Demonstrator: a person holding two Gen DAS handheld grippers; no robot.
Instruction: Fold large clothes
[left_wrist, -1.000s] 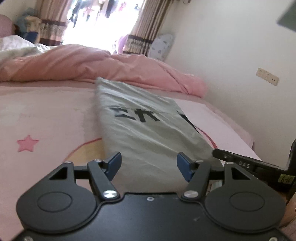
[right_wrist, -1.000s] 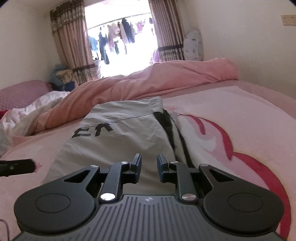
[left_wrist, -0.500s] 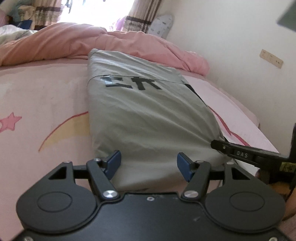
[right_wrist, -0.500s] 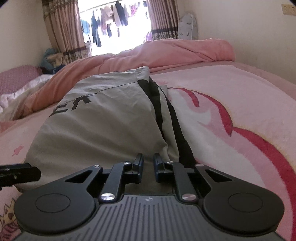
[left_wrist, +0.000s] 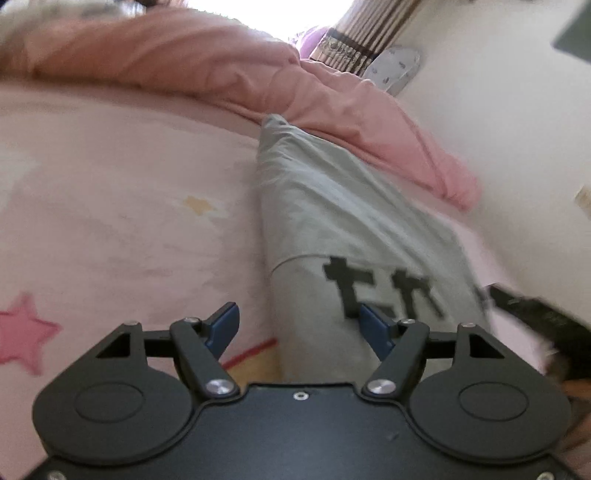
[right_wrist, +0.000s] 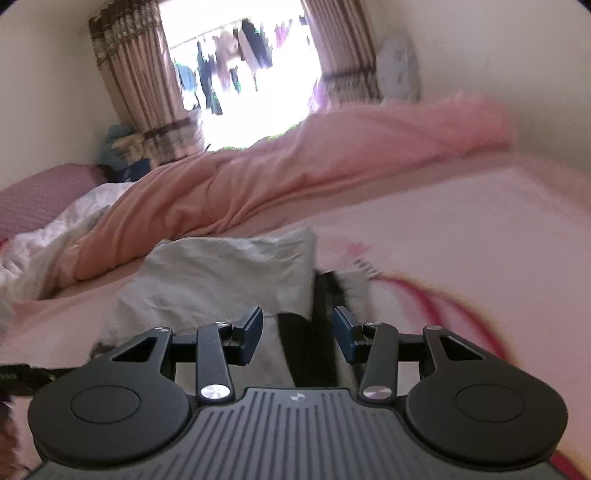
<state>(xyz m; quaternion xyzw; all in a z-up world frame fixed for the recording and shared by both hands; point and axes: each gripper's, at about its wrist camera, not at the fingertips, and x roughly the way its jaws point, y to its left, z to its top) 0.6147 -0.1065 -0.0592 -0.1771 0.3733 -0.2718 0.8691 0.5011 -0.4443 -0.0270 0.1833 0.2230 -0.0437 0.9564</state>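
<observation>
Pink cotton bedsheet (left_wrist: 110, 206) printed with stars and a red curved line spreads under everything. Along the sheet's far edge lies a bunched salmon-pink duvet (right_wrist: 280, 173). On the sheet, just in front of the duvet, rests the folded grey garment with black lettering (left_wrist: 354, 236), a black stripe running down its right side in the right wrist view. Over the garment's near left edge the left gripper (left_wrist: 299, 325) hovers with its blue-tipped jaws spread wide, empty. Above the garment's black stripe the right gripper (right_wrist: 297, 330) has its jaws parted, nothing between them.
</observation>
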